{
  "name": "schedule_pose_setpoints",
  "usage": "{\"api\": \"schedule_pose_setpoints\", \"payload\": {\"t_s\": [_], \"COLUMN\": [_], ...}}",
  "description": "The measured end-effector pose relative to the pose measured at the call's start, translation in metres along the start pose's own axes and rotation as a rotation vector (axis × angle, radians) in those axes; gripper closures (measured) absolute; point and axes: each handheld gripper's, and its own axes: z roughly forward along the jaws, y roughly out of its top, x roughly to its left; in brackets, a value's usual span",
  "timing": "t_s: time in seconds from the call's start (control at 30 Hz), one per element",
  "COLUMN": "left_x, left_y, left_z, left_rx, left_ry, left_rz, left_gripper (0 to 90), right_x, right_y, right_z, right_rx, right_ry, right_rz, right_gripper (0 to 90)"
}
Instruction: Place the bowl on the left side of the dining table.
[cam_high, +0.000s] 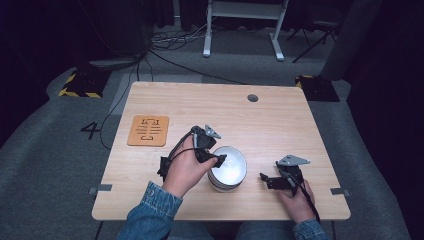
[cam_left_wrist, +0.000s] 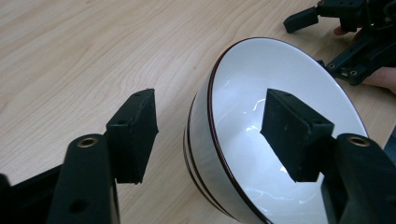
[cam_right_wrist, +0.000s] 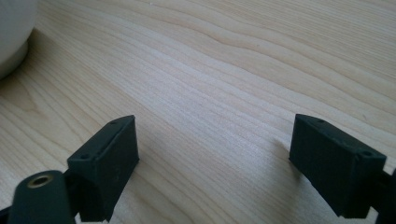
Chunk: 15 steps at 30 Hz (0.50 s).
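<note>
White bowl upright on the bench, near the front edge, roughly centre; looks like a stack of bowls, rims showing below the top one. Left hand-held gripper spread wide, straddling the bowl's near rim: one jaw inside, one outside, neither seen touching. Right hand-held gripper wide apart, holding nothing, low over bare wood just right of the bowl. Orange mat well left.

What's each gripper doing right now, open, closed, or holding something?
Left gripper: open, jaws straddling the rim of the white bowl, not clamped.
Right gripper: open, holding nothing, over the bare table.
</note>
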Motion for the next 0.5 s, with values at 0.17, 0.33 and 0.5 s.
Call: {"api": "schedule_pose_setpoints", "payload": {"t_s": [0.17, 0.33, 0.5], "left_x": [0.001, -0.004, -0.006], "left_y": [0.003, 0.006, 0.012], "left_z": [0.007, 0.01, 0.011], "left_rx": [0.053, 0.125, 0.139], "left_ry": [0.01, 0.044, 0.074], "left_rz": [0.007, 0.018, 0.048], "left_gripper": [47.4, 67.5, 79.2], "right_x": [0.0, 0.0, 0.0], "right_y": [0.0, 0.0, 0.0], "right_z": [0.0, 0.0, 0.0], "right_rx": [-0.002, -0.001, -0.002], "right_ry": [-0.001, 0.0, -0.001], "right_rz": [-0.005, -0.003, -0.006], "right_gripper": [15.8, 15.8, 15.8]}}
